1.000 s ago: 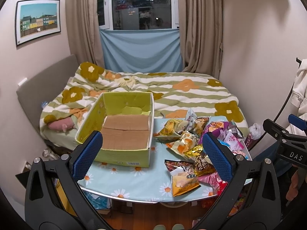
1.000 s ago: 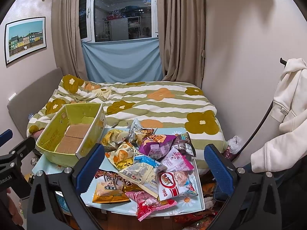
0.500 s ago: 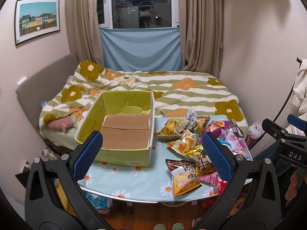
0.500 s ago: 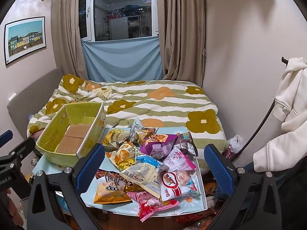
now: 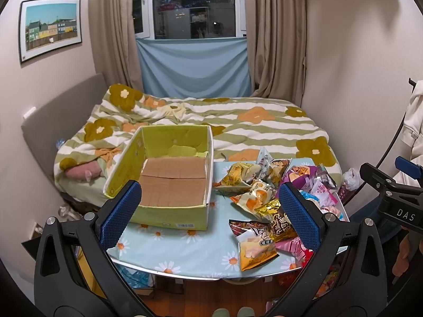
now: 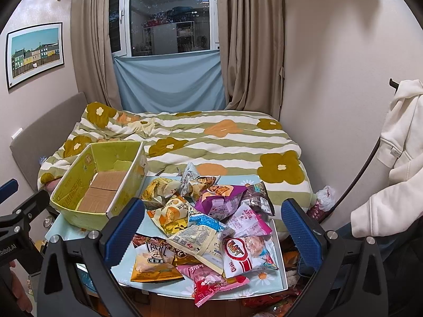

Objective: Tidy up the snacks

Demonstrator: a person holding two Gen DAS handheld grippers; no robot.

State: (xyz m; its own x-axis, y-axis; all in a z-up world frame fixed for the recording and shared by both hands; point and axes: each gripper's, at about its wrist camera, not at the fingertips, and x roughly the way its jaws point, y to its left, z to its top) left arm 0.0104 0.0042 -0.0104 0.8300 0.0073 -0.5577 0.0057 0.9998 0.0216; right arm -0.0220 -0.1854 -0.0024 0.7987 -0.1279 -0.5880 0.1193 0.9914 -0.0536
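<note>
An empty yellow-green cardboard box (image 5: 169, 182) (image 6: 103, 182) with a brown bottom stands on the left of a small table (image 5: 185, 243) (image 6: 275, 277) covered in a daisy cloth. A pile of several snack bags (image 5: 267, 198) (image 6: 211, 219) lies on the table's right half. My left gripper (image 5: 208, 211) is open and empty, held above the table's near edge in front of the box. My right gripper (image 6: 211, 227) is open and empty, held above the near side of the snack pile. Each gripper shows at the edge of the other's view.
A bed (image 5: 238, 121) with a striped flower quilt lies just behind the table. A white hoodie (image 6: 396, 158) hangs at the right. More snack bags lie on the floor (image 6: 275, 303) under the table's right side. Walls close in on both sides.
Both grippers have drifted slightly forward and down towards the table. Nothing on the table has moved.
</note>
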